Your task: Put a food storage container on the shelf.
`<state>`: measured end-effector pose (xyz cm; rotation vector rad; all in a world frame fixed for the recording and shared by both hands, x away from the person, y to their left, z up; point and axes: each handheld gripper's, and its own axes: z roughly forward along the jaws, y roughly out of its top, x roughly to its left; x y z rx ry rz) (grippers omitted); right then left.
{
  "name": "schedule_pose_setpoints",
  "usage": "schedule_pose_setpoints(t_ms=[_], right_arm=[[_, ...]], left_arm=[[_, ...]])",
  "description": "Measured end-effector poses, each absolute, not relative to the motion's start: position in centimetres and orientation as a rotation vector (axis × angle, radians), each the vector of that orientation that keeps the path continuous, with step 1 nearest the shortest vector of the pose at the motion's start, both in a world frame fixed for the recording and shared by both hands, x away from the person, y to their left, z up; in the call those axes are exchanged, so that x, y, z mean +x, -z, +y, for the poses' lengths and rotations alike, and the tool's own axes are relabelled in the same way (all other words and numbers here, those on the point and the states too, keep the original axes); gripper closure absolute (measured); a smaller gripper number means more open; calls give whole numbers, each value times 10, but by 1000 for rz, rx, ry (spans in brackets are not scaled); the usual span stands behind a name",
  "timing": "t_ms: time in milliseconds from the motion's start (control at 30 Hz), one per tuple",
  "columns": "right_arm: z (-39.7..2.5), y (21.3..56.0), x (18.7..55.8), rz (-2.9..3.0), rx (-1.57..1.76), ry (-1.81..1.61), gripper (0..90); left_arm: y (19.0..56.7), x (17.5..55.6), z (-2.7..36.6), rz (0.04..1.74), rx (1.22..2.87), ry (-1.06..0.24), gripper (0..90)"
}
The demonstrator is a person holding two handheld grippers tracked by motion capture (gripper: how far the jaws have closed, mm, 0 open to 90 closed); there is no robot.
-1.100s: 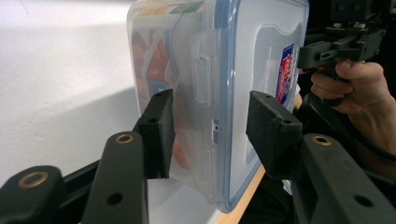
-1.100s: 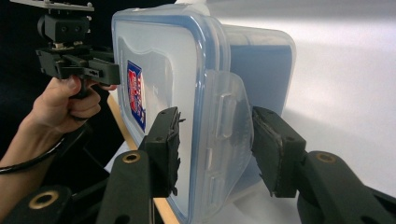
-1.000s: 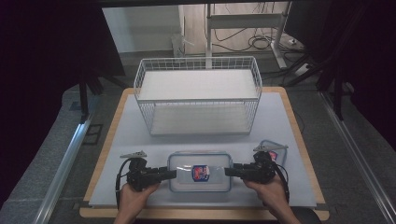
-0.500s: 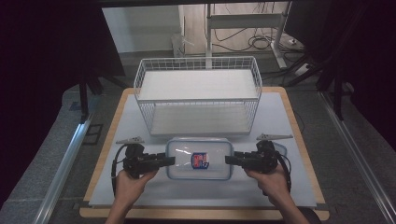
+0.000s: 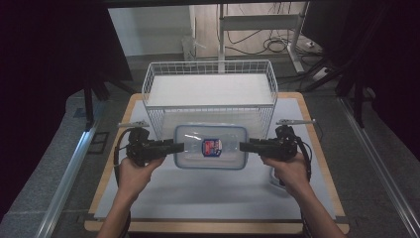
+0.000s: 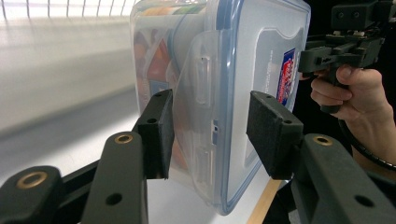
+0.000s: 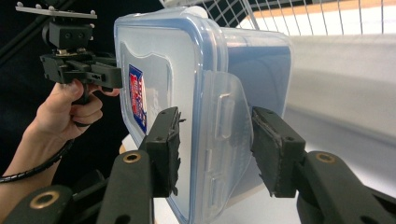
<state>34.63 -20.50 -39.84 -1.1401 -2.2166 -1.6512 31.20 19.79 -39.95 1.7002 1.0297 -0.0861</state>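
We start with the white table point(image 5: 208, 193), which spans the lower half of the high view, its wooden edge showing along the bottom. Above it, in the upper middle of the frame, stands the wire basket point(image 5: 210, 94), empty as far as we can tell.

Just below the basket's front wall, at the centre of the frame, hangs the clear lidded container point(image 5: 211, 147), blue-rimmed with a red and blue label on top. A second ago it sat lower in the frame, closer to the bottom edge; now it has risen toward the basket, so we judge the lift is underway and the drop into the basket comes next.

Our left gripper point(image 5: 174, 146) clamps the container's left latch flap, jaws closed on lid and base. Our right gripper point(image 5: 246, 146) grips the opposite flap the same way.
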Motion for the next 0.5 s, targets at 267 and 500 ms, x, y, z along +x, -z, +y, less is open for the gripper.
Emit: schedule_pose_setpoints(t_ms=[267, 500], right_arm=[[-201, 371, 369, -2216, -1120, 1689, 538], [-198, 350, 389, -2212, -1112, 1713, 538]], left_arm=[[374, 331, 202, 1021, 1677, 55, 526], [357, 348, 205, 1013, 1672, 48, 525]])
